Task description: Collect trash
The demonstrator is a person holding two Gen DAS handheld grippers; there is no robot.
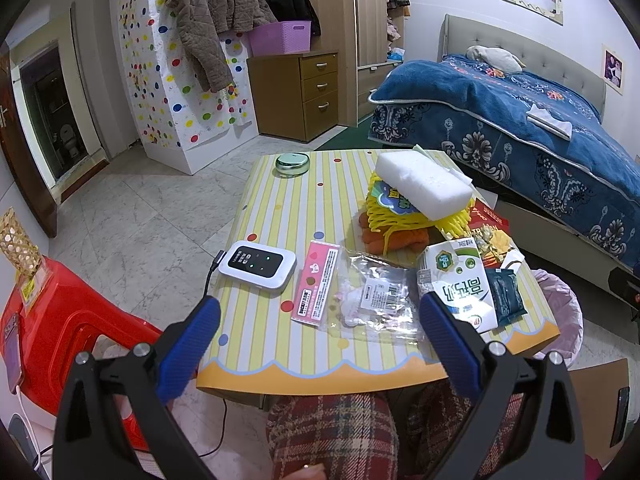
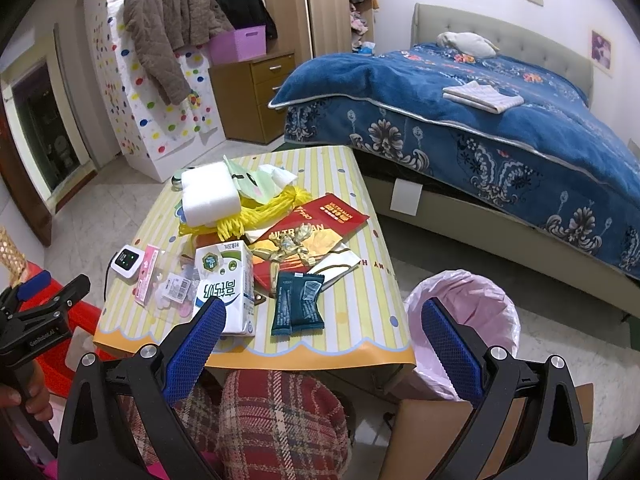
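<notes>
Trash (image 2: 224, 292) is left strewn on the desk (image 2: 360, 320); both the left gripper (image 1: 320, 332) and right gripper (image 2: 324, 332) are held wide open, empty, for picking into the bin (image 2: 480, 300).

Bin (image 2: 460, 312) partly behind jaw; carton (image 2: 224, 280) text unreadable.

Light: we see even, cool indoor brightness, soft shadows only.
Focus: sharp throughout, no blur.
Edges: we note strong fisheye bending, dark corners.
</notes>
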